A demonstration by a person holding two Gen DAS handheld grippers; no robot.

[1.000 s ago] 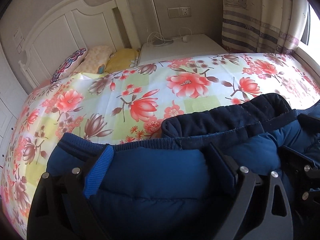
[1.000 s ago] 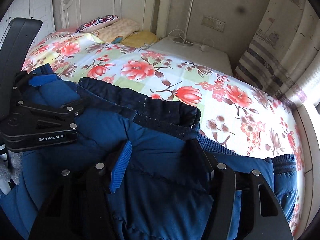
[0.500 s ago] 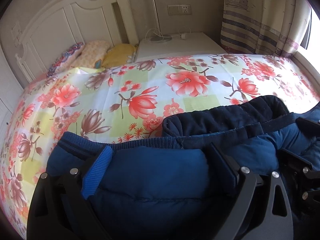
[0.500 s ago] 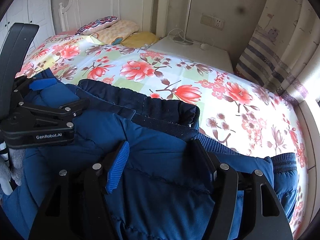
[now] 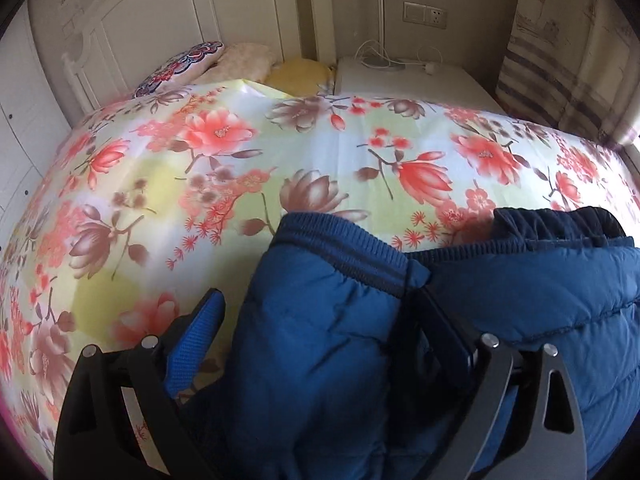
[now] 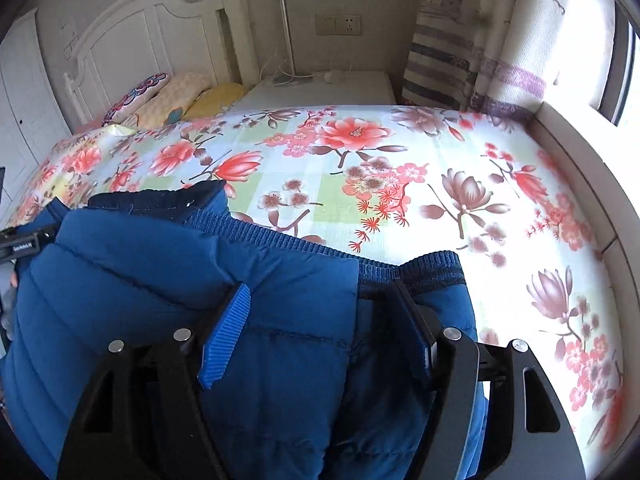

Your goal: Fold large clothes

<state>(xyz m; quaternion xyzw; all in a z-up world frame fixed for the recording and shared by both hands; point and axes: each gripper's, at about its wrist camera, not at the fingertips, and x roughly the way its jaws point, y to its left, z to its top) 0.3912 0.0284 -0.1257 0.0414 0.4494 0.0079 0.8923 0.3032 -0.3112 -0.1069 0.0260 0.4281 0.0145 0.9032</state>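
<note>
A blue padded jacket [image 5: 500,304] with ribbed dark hem lies folded on the floral bed sheet [image 5: 240,168]. In the left wrist view my left gripper [image 5: 320,332] is open, its jaws wide around the jacket's left folded edge. In the right wrist view the jacket [image 6: 120,288] fills the lower left, and my right gripper [image 6: 324,320] is open, jaws astride its right edge near the ribbed hem [image 6: 420,268]. The left gripper's body [image 6: 20,240] shows at the left edge of that view.
Pillows [image 5: 240,60] lie by the white headboard [image 5: 180,12]. A white nightstand [image 6: 320,88] with a lamp pole and cables stands beyond the bed. Striped curtains [image 6: 460,40] and a window ledge [image 6: 580,152] run along the right side.
Both grippers have swung apart: the left one to the jacket's left edge, the right one to its right edge. The jacket looks narrower and more folded than before.
</note>
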